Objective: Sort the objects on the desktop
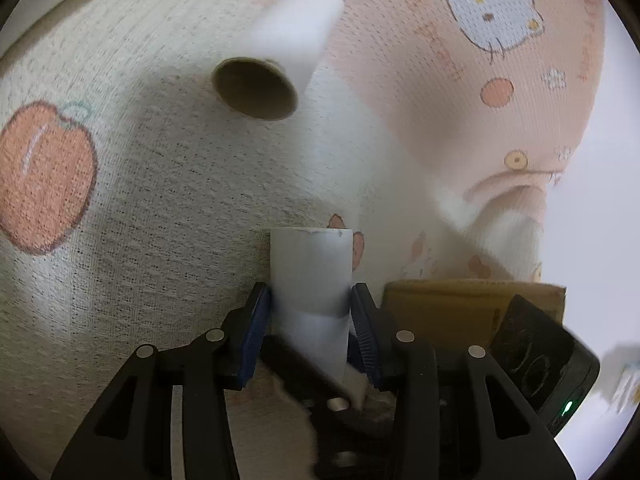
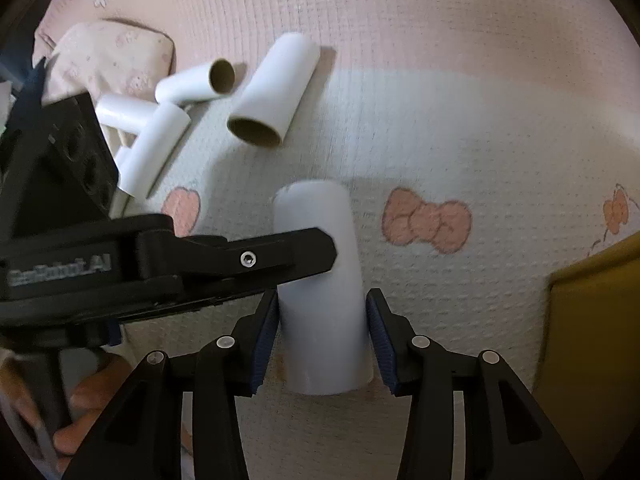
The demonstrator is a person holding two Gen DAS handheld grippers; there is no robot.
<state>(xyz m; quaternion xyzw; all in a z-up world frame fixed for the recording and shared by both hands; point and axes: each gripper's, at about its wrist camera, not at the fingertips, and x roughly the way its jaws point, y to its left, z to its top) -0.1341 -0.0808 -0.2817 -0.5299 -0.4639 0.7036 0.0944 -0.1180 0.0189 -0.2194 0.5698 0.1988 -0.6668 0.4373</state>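
Two grippers converge on one white tube [image 2: 320,292], which sits at lower centre of both wrist views, over the patterned cloth [image 2: 460,128].

- Left gripper [image 1: 311,320]: blue-padded fingers [image 1: 256,332] pressed against the tube's sides — closed on it.
- Right gripper [image 2: 322,336]: fingers [image 2: 380,344] bracket the same tube; a narrow gap shows at the right pad, so whether it grips cannot be told.
- Step in hand, as judged: a handover or two-handed carry of one tube during sorting. The next move likely calls for one gripper to firm its hold before the other lets go, then transport to the pile.
- Other stock: a wide tube with brown core [image 2: 272,92] at upper centre of the right view; a cluster of narrower tubes [image 2: 168,120] at upper left, just beside it.
- Edges: a yellow box [image 2: 592,340] at right edge; a folded cloth corner [image 2: 112,56] at upper left.
- Open room: bare cloth spreads right of centre — the left gripper's body crowds the left side.
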